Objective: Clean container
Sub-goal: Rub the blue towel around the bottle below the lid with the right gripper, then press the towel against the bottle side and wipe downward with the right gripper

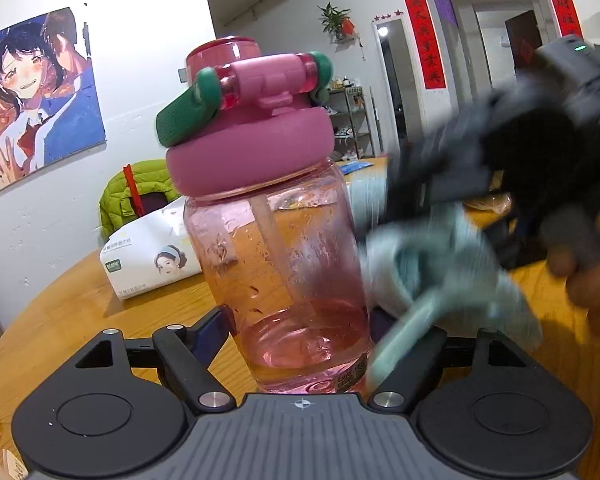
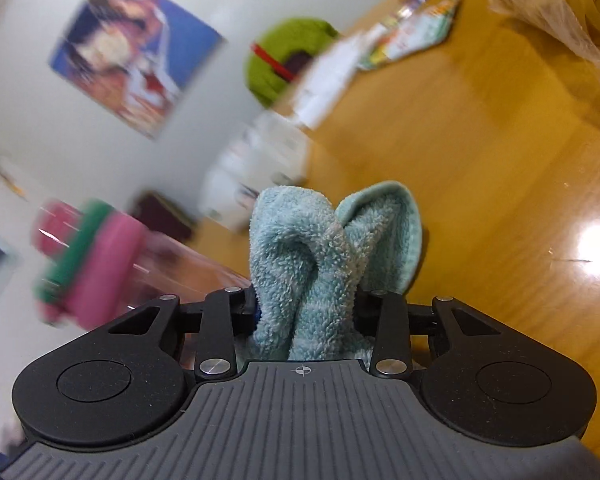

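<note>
The left claw [image 1: 300, 344] clamps the base of the pink bottle [image 1: 276, 248], upright above the counter [image 1: 80, 300]. The right claw [image 2: 306, 312] pinches a blue cloth [image 2: 328, 248]. Best wipe the bottle's side firmly, left grip steady.

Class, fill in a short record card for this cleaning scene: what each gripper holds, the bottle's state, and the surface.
left gripper: shut on bottle, near its base
right gripper: shut on cloth
bottle: pink, clear, upright, lid on, straw inside
cloth: light blue, against the bottle's side, motion-blurred in the left view
surface: wooden table
</note>
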Available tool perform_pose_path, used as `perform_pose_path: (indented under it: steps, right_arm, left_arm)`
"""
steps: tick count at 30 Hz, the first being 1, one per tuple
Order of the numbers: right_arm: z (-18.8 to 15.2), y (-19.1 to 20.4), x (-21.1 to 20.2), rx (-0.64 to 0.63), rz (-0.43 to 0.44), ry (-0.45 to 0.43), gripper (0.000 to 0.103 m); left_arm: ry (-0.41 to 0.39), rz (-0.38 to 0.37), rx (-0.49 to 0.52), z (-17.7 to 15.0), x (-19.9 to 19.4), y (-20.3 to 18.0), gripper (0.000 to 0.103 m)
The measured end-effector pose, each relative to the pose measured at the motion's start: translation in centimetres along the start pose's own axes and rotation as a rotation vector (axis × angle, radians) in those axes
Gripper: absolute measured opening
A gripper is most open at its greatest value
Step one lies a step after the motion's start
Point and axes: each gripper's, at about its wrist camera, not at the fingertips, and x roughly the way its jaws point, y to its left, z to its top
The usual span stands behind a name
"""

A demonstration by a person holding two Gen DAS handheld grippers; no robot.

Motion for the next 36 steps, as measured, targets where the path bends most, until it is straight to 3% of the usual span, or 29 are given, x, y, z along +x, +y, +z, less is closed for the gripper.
perform_pose_path:
  steps: [3,6,9,11,15,22,26,27,30,36]
  right_arm:
    - [-0.2,0.2,-1.1,-0.007,0.043,-0.055,0.04]
    - [0.0,0.0,-3.4,0.036,0.216,-0.158,0.038]
    - [0.0,-0.5,-3.8,0.087,0.301,-0.154,0.038]
    - [-0.1,-0.7,-2.7,0.097,0.25,-0.094,0.039]
    - [-0.5,-0.3,-0.5,0.026,0.045,0.015,0.042]
    - [-1.0,1.5,-1.9,-0.149,-0.056,-0.024,0.057]
    - [-1.3,1.6,-3.1,-0.143,-0.045,-0.036,0.061]
    - [-1.4,1.6,-3.3,-0.137,-0.047,-0.048,0.061]
    - [-1.7,2.0,-3.7,-0.155,-0.077,-0.1,0.039]
    - [-2.7,3.4,-2.9,-0.257,-0.185,-0.116,0.037]
  left_arm:
    - [0.0,-0.002,-0.004,0.0,0.1,0.3,0.075]
    - [-0.001,-0.002,-0.003,0.0,0.3,0.5,0.075]
    - [0.0,0.002,-0.006,0.1,0.7,0.8,0.076]
    - [0.003,0.012,-0.007,0.2,0.8,0.9,0.076]
    - [0.007,0.02,-0.012,0.2,1.0,1.2,0.075]
    - [0.007,0.022,-0.009,0.4,1.3,1.6,0.075]
    - [0.007,0.021,-0.009,0.3,1.2,1.6,0.075]
    - [0.006,0.021,-0.009,0.3,1.1,1.7,0.076]
    - [0.007,0.022,-0.007,0.3,1.1,1.7,0.076]
    - [0.023,0.038,0.019,0.1,0.8,1.3,0.079]
